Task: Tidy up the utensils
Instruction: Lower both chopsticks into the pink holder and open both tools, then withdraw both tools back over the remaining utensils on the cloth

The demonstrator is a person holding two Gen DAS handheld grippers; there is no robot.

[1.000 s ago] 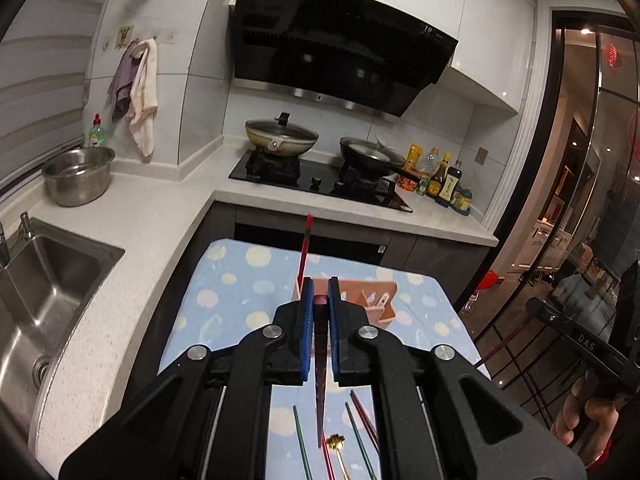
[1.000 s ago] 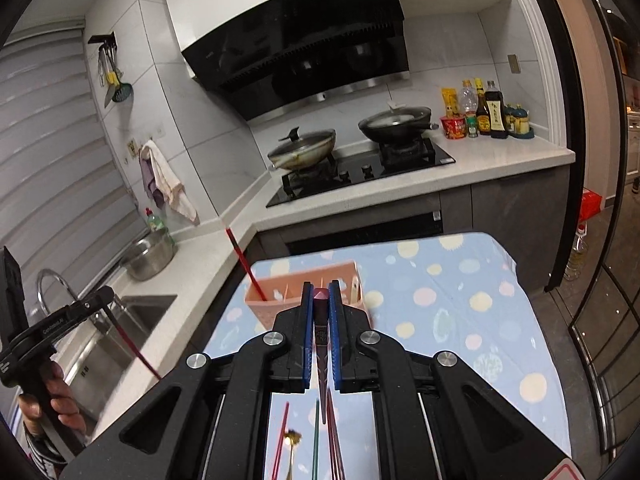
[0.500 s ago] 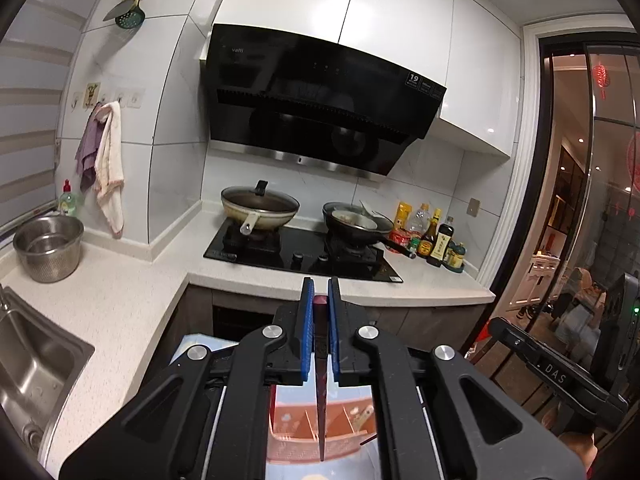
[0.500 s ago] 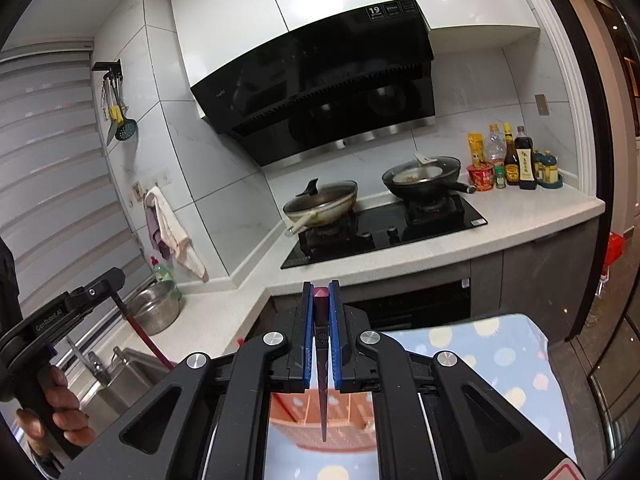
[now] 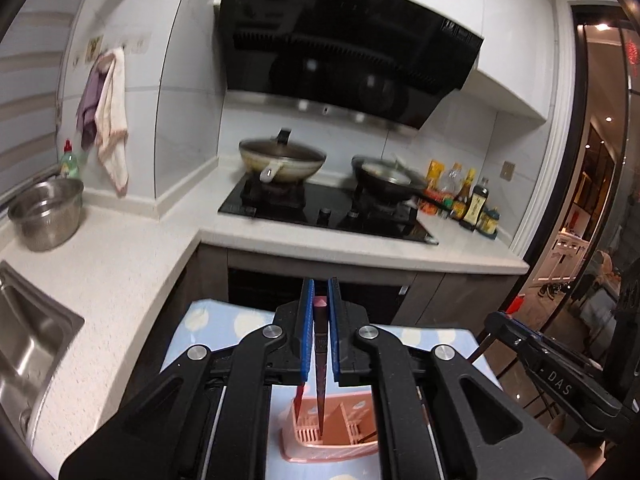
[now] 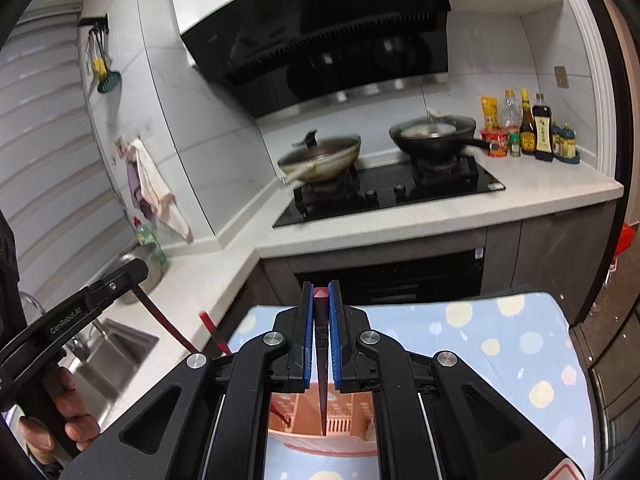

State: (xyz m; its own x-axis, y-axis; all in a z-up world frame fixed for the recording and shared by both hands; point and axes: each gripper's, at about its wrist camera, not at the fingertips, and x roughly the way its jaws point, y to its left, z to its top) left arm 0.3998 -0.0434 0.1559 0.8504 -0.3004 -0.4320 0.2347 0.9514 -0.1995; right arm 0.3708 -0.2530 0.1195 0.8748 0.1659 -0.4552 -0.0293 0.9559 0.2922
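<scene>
Two dark red chopsticks are being carried, one pinched in the left gripper (image 5: 319, 312) and one in the right gripper (image 6: 319, 304), tips hovering above the pink holder (image 5: 344, 432) at lower centre, where one red chopstick (image 6: 214, 334) is already standing, neither dropped yet.

Range hood (image 5: 344, 44): glossy black glass. Sink (image 5: 28, 344) and pot (image 5: 46, 212): brushed steel. Bench (image 5: 120, 264): speckled matt stone. Utensil holder (image 5: 340, 428): pink plastic. Table cover (image 6: 516, 344): dotted cloth.
</scene>
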